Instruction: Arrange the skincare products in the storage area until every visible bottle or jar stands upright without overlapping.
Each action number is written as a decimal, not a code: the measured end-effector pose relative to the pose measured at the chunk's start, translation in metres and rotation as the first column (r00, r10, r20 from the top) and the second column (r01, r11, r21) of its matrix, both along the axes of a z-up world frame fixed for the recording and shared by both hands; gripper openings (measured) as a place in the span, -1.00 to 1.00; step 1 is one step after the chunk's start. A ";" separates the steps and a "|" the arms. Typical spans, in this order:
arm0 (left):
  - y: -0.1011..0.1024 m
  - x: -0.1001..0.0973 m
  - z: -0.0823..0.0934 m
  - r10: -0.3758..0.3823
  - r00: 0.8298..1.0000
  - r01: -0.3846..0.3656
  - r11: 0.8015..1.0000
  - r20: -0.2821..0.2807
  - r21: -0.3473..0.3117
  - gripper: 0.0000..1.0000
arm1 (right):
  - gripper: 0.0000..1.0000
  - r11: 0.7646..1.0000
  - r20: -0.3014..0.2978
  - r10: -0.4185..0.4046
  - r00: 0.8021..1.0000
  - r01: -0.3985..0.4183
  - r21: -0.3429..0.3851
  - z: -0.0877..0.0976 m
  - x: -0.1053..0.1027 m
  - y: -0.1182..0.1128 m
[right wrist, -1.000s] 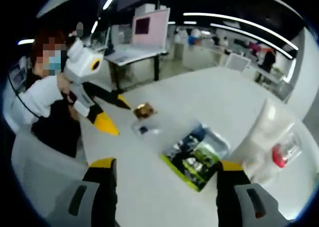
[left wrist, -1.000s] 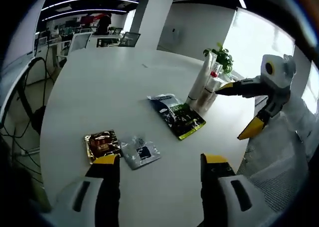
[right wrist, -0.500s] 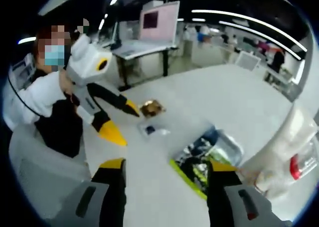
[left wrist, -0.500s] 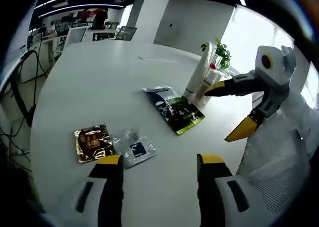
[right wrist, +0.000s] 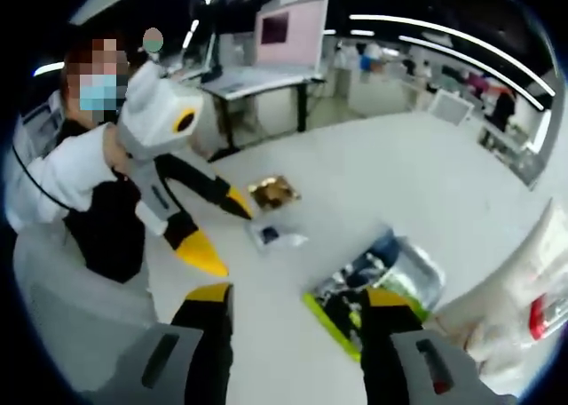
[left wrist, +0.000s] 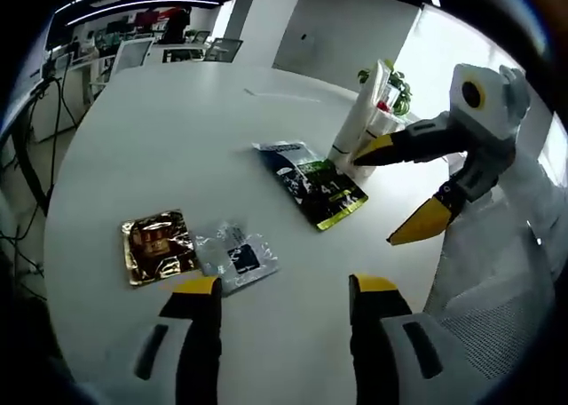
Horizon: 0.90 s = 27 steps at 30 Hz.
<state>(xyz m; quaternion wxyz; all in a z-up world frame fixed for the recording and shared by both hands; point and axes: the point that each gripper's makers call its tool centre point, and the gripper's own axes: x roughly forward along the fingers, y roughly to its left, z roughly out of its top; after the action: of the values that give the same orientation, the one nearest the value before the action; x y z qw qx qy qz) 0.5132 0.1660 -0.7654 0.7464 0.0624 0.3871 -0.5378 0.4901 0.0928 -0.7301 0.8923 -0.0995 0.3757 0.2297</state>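
Two tall white tubes [left wrist: 362,121] stand upright at the far right of the white table [left wrist: 160,138]; a white tube [right wrist: 519,276] with a red-capped piece beside it sits at the right edge of the right gripper view. A dark and green sachet [left wrist: 312,187] [right wrist: 377,281] lies flat by them. A gold sachet [left wrist: 155,245] [right wrist: 273,192] and a silver sachet [left wrist: 238,258] [right wrist: 273,237] lie nearer my left gripper [left wrist: 282,289] [right wrist: 222,230], which is open and holds nothing. My right gripper [right wrist: 297,298] [left wrist: 382,198] is open, its upper tip close to the tubes' base.
A small green plant [left wrist: 393,83] stands behind the tubes. The person holding both grippers, in white sleeves [right wrist: 62,178], is at the table's edge. Desks, chairs and a screen [right wrist: 288,32] fill the room beyond. A cable [left wrist: 27,147] hangs off the table's left side.
The right gripper has moved in toward the tubes and the green sachet, staying open. Both views have shifted slightly. The sachets and tubes lie as before.
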 end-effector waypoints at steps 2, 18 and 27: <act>0.000 0.001 0.000 -0.001 1.000 0.001 1.000 0.000 -0.001 0.06 | 0.10 1.000 -0.001 0.003 1.000 -0.003 0.000 -0.002 0.003 0.001; -0.003 0.005 -0.005 -0.004 1.000 0.004 1.000 -0.018 0.003 0.07 | -0.08 0.999 -0.007 0.048 0.999 -0.047 0.010 -0.019 0.037 0.014; -0.001 0.006 -0.010 -0.009 1.000 0.010 1.000 -0.012 0.024 0.05 | -0.19 0.996 -0.034 0.025 0.999 -0.023 0.083 -0.031 0.056 0.024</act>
<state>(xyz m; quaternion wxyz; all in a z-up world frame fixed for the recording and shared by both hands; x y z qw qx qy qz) 0.5191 0.1646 -0.7752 0.7406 0.0700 0.3979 -0.5369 0.5458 0.1164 -0.7615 0.8862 -0.0628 0.3800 0.2576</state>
